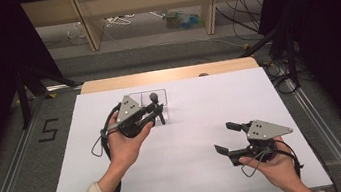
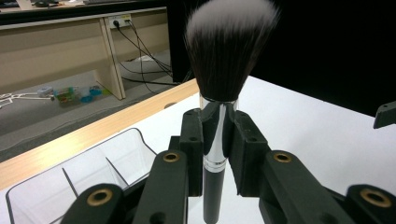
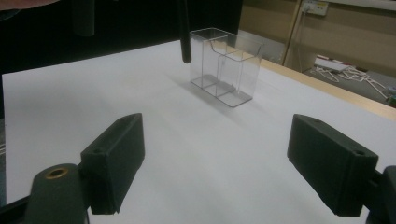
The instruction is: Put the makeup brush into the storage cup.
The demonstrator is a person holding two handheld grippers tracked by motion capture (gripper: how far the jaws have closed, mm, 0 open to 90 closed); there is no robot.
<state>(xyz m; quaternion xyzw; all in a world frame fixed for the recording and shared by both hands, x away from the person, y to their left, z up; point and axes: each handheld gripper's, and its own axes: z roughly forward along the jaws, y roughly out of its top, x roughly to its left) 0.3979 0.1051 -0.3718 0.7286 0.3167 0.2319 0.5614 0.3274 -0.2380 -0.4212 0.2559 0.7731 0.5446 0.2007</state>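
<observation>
Brush [image 2: 219, 93] held upright, long axis vertical, bristle head up and black handle end down. Bristles dark with whitish tips; silver ferrule below them. In the left gripper view the jaws of the left gripper [image 2: 216, 140] are pinching the brush at the ferrule, one pad on each side, with the bristle head standing above the jaw tips and the handle running down between the jaws. In the right gripper view the handle tip hangs clear of the table [image 3: 154, 116], just left of the organizer [image 3: 224, 70].

High view: left gripper [image 1: 156, 109] sits at the far left-centre of the white table [image 1: 196, 183], brush head [image 1: 153, 97] at its tip, right beside the clear organizer [image 1: 145, 95] at the far edge. Organizer is transparent, with dividers, standing on the table.

Right gripper [image 1: 225, 139] is at the near right, well apart from the brush, jaws spread wide with nothing between them; same in the right gripper view [image 3: 215, 163].

Writing: a black "5" [image 1: 48, 130] on the floor to the left of the table. No brand legible on the brush.
</observation>
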